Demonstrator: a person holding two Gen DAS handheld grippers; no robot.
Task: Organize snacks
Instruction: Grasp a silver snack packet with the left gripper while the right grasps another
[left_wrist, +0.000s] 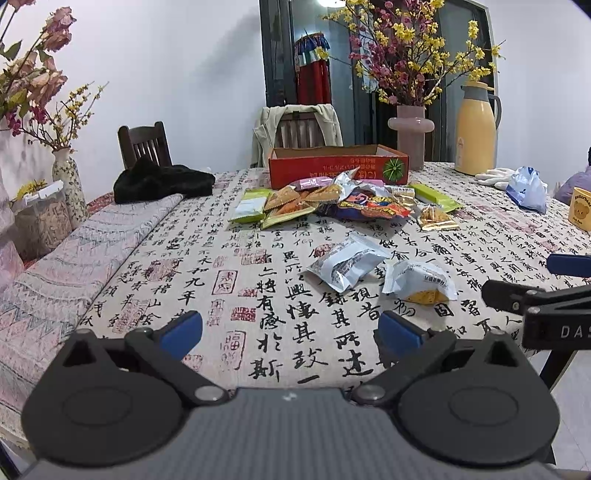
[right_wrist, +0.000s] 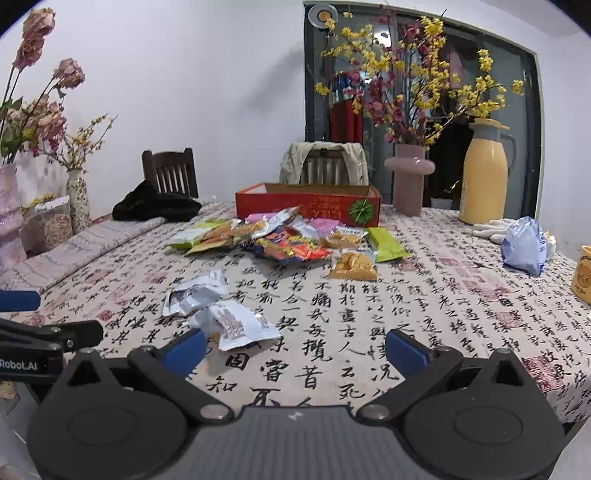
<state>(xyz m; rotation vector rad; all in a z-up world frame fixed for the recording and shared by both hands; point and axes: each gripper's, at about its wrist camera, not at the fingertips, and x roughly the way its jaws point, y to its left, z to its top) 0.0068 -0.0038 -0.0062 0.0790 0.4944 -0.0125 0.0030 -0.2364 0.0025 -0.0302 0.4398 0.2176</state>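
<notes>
Left wrist view: the left gripper hangs low at the bottom of the frame over the near edge of the desk, its blue-padded jaws spread wide with nothing between them. In the middle of the frame two white snack packets lie side by side on the calligraphy-print cloth. Above them, a pile of mixed snacks sits just in front of a red cardboard box, open at the top. A yellow thermos stands at the upper right. At the right edge, part of the right gripper shows.

Right wrist view: the right gripper is at the bottom of the frame, jaws likewise wide apart and empty. The white snack packets lie at lower left of centre, the nearer one just beside the left blue pad. The pile of mixed snacks spreads across the middle, against the red cardboard box. The left gripper enters at the left edge.
</notes>
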